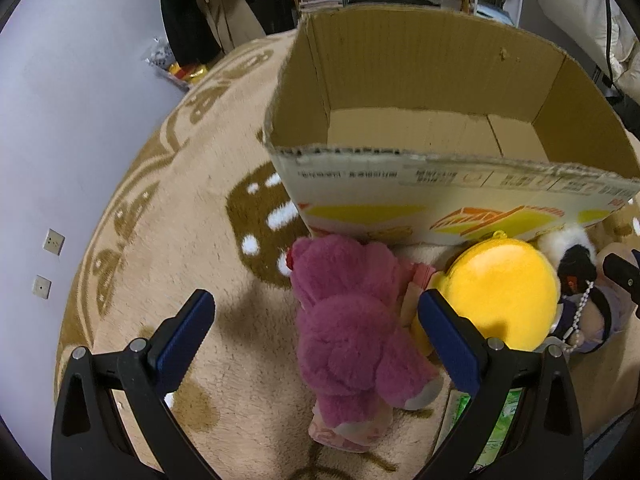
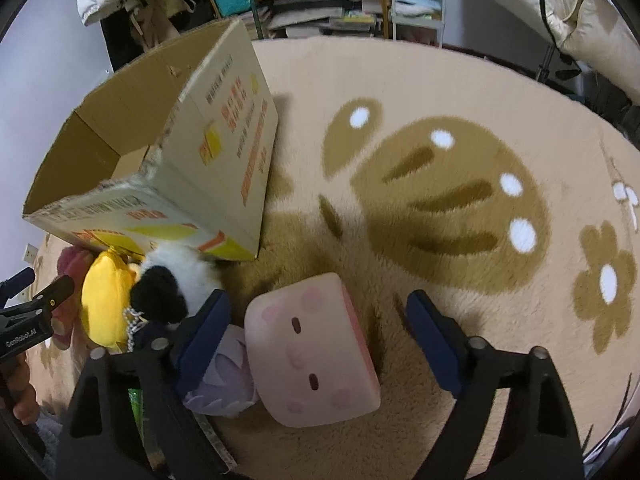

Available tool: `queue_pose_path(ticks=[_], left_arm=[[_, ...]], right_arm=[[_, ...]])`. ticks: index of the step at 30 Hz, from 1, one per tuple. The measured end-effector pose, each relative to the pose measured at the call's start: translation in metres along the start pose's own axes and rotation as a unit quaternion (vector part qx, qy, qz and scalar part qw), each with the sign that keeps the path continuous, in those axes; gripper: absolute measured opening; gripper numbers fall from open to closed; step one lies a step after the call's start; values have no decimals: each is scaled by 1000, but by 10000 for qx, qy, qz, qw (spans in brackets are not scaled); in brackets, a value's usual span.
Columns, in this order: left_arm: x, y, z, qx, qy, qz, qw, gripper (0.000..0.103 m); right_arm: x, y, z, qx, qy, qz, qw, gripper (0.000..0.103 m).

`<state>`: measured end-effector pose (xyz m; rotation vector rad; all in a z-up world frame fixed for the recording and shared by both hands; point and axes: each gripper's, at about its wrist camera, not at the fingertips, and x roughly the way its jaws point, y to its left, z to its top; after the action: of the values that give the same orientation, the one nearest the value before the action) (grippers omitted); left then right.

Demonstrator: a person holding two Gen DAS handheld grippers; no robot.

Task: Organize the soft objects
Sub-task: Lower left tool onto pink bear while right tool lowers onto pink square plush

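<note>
Cardboard box [image 1: 420, 80] ahead of my gaping left tool [image 1: 316, 336] and right tool [image 2: 318, 332] sits empty; every plush awaits.

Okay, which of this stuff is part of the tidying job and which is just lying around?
Job: cardboard box, pink plush bear, yellow plush, panda plush, pink cube cushion.
Lying about: patterned rug, bookshelf, hanging clothes.

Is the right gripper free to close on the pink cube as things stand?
Probably yes. The right gripper is open with the pink cube between its fingers; only the lilac toy crowds the left finger.
</note>
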<state>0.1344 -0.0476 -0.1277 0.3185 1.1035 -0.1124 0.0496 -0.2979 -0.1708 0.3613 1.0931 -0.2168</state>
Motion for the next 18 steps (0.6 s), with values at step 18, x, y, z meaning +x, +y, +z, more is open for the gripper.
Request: queue_pose_path(ticks=[18], left_arm=[[14,-5,-6,-77,326,-467,9983,74]], right_arm=[[15,-9,-1,78,276,143,9995,76]])
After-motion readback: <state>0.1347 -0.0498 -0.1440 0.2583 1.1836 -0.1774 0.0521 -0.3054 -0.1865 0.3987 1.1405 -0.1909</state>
